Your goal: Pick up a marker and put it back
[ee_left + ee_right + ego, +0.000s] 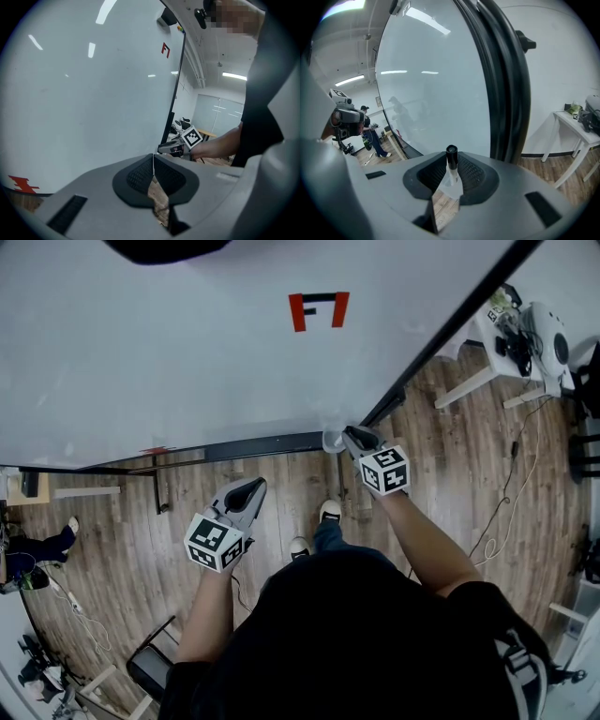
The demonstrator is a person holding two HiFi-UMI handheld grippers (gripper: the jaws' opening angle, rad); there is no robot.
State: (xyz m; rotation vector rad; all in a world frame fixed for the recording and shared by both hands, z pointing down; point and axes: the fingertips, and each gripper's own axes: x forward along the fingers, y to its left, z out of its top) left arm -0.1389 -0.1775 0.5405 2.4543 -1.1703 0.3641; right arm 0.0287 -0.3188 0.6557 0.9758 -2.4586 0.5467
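A marker (451,158) with a black cap stands upright in a clear cup (451,185) at the whiteboard's lower right corner. My right gripper (451,164) is around it, its pads close on either side of the cap but slightly parted from it. The head view shows that gripper (354,437) at the cup (333,440), by the black ledge (262,446) under the whiteboard (187,352). My left gripper (251,488) hangs lower and to the left, away from the board. Its jaws (153,161) are shut with nothing between them.
A red mark (319,310) is on the board. A black frame post (450,334) runs along the board's right edge. A white table (525,334) with equipment stands at the right. Cables (511,484) lie on the wooden floor, and a person (37,545) stands at the far left.
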